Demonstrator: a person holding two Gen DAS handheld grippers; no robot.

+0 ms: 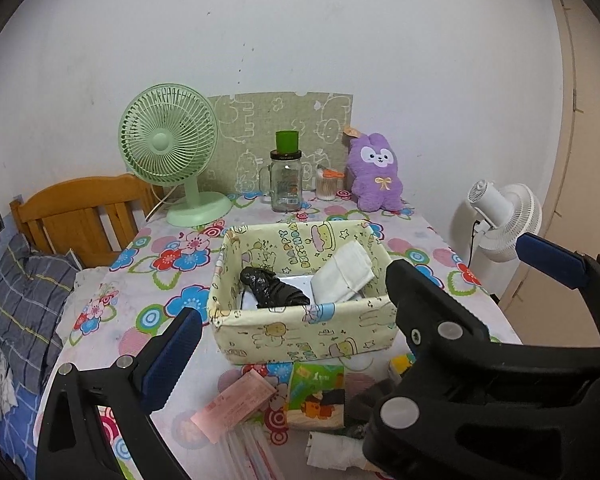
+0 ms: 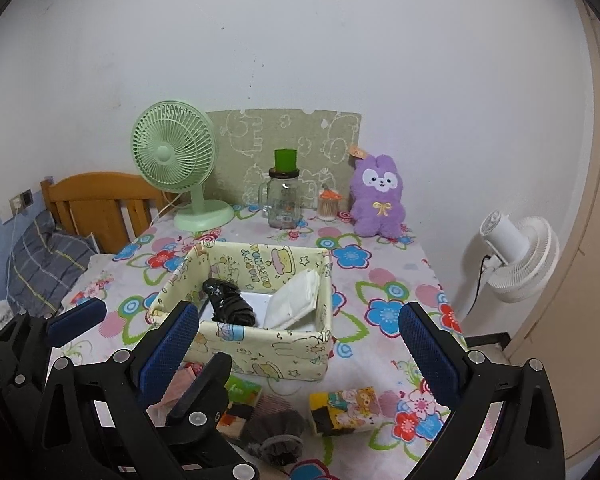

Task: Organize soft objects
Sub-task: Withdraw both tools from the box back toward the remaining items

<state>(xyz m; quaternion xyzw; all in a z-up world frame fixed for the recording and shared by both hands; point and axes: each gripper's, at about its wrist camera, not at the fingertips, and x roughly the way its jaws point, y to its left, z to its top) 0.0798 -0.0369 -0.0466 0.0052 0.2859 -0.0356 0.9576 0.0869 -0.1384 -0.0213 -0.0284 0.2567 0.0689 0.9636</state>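
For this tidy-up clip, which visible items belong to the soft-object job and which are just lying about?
Job:
fabric bin
black bundle
white cloth
tissue pack
grey pouch
left tongs
right tongs

Lying about:
green fan
glass jar
purple plush
white fan

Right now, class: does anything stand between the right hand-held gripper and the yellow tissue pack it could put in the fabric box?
Nothing visible does. The right hand-held gripper is open above the table's front edge, and the yellow tissue pack lies bare between its fingers. The fabric box stands just behind the pack, open-topped.
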